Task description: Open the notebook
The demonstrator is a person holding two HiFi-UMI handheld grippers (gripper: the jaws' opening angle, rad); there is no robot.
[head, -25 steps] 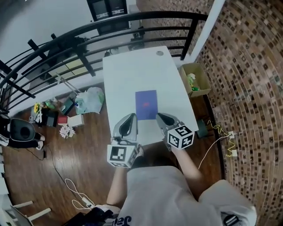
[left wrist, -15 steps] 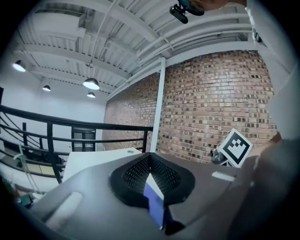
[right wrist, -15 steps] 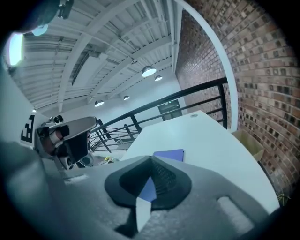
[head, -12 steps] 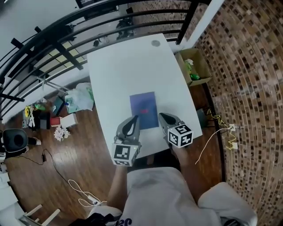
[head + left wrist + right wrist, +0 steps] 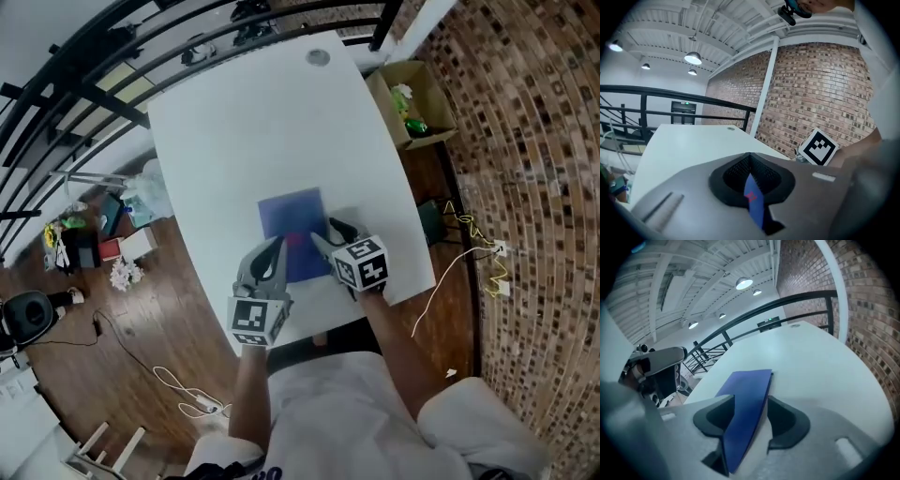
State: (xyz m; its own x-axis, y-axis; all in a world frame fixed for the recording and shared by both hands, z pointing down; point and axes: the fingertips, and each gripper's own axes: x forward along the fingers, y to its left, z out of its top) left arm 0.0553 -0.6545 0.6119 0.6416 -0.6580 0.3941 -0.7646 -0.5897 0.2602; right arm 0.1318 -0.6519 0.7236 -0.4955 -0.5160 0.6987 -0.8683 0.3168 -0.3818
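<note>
The notebook (image 5: 291, 217) lies closed and flat on the table (image 5: 234, 122), just ahead of both grippers. Its long axis runs away from them, roughly along the way their jaws point.

The right gripper (image 5: 328, 232) is the nearer one to a free edge. Its tips sit over the notebook's right long edge, near the close corner. Its jaws stand apart and grip nothing.

The left gripper (image 5: 277, 246) points at the near left part of the cover. Its tips meet, so it is closed, and I judge it holds nothing.

The right gripper view shows what the head view cannot. The notebook (image 5: 745, 390) fills most of the gap between the jaws, and a strip of bare table shows between its right edge and the right jaw. So I judge that the edge is straddled rather than pinched.

The left gripper view gives only a blue sliver of notebook (image 5: 754, 201) with a red mark, seen through the slit behind the tips.

No view shows which long edge is the spine. I judge the lift turns on the right jaws catching the cover alone at that edge.
</note>
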